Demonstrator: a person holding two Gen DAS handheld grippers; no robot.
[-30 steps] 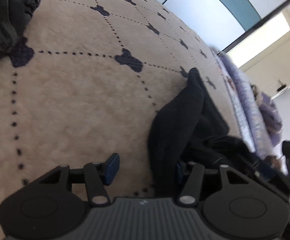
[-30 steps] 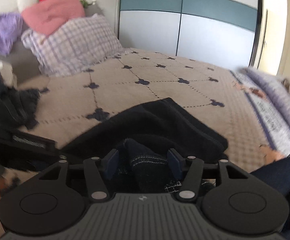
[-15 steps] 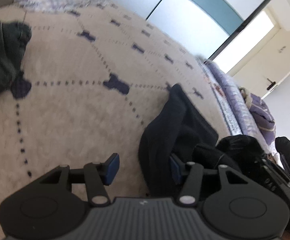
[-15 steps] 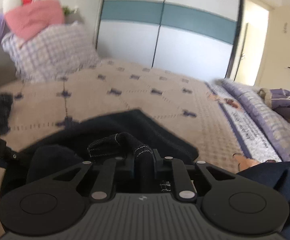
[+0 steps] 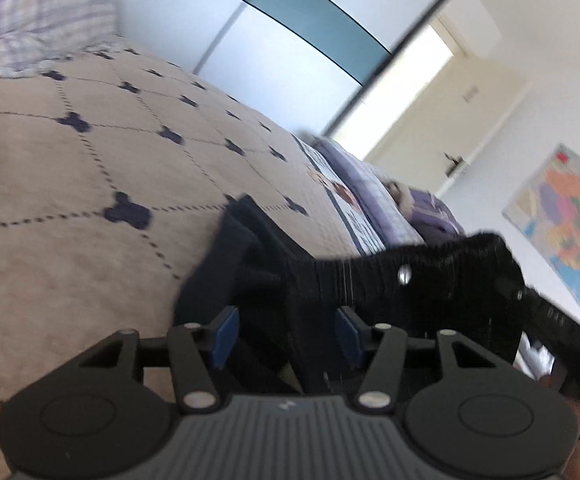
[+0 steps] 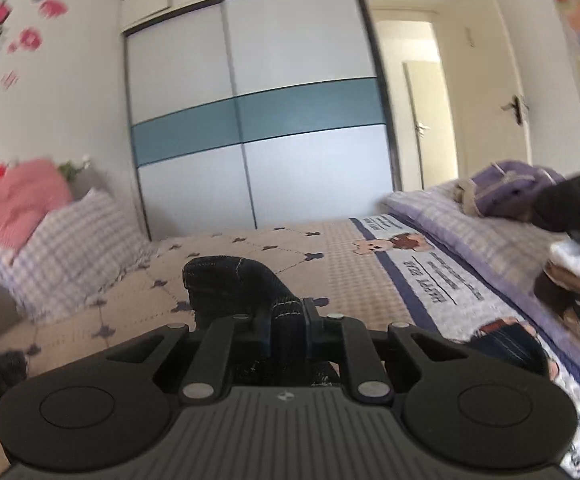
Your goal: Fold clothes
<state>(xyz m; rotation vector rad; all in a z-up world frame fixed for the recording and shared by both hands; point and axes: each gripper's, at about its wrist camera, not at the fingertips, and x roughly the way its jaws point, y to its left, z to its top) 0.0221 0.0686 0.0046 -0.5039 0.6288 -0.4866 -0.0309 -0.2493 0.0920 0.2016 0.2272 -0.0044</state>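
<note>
- Because its two pads are drawn in tight on a bunched fold of stitched dark cloth, the right tongs [image 6: 287, 320] have the dark garment [image 6: 225, 280] pinched and raised off the bed [image 6: 354, 292], probably so the cloth can hang free and be squared for a fold.
- While that end is held up, the left tongs [image 5: 287, 330] stand spread, blue pads [image 5: 221, 334] apart, with dark cloth lying between them; nothing shows them pressing it.
- From there the garment runs down to the beige quilted bed near its foot-side edge, a corner resting on the cover.
- Right tongs point level toward the wardrobe [image 6: 257, 120]; left tongs are rolled sideways, low over the bed.
</note>
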